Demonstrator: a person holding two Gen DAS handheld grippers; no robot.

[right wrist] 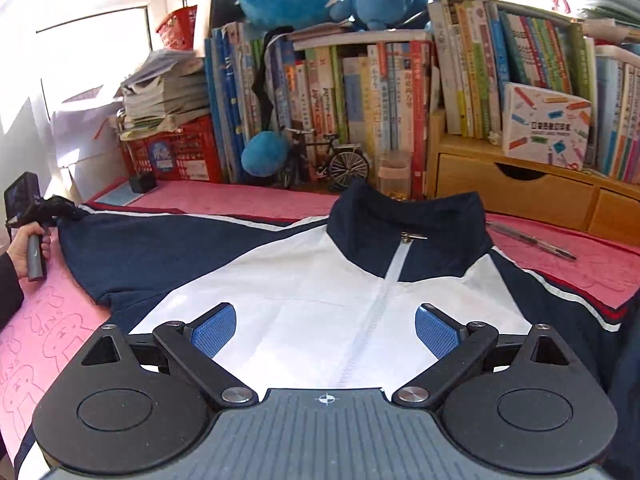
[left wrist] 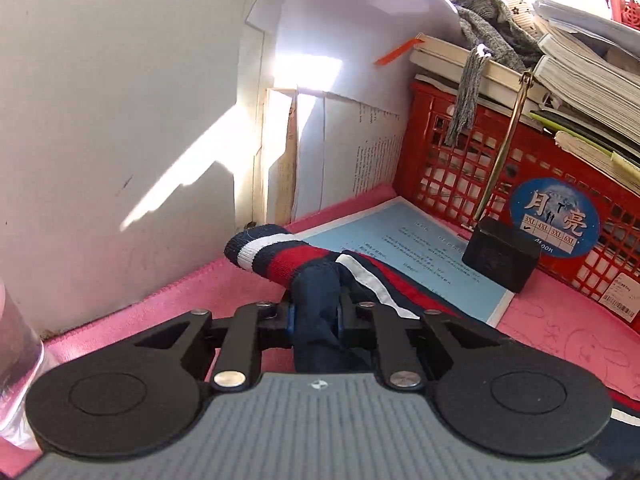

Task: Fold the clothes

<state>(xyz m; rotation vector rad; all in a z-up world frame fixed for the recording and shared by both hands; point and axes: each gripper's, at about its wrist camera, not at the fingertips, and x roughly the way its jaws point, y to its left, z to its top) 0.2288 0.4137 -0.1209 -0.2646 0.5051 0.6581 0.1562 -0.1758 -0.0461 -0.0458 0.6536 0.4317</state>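
Observation:
A navy and white zip-up jacket (right wrist: 304, 304) lies front-up on the pink mat (right wrist: 240, 200), collar toward the books. My left gripper (left wrist: 315, 316) is shut on the navy sleeve (left wrist: 316, 292), just behind its red, white and navy striped cuff (left wrist: 268, 250). In the right wrist view the left gripper (right wrist: 54, 210) shows at the far left, holding the stretched-out sleeve end. My right gripper (right wrist: 324, 330) is open and empty, hovering over the jacket's white chest, its blue pads (right wrist: 212, 330) on either side of the zipper (right wrist: 396, 264).
A red crate (left wrist: 480, 168) stacked with books stands close on the right of the cuff, with a small black box (left wrist: 500, 256) and a blue sheet (left wrist: 420, 256) before it. A wall (left wrist: 120, 120) is on the left. Bookshelves (right wrist: 360, 100), a model bicycle (right wrist: 332, 160), a wooden drawer unit (right wrist: 520, 188) and a pen (right wrist: 532, 242) line the back.

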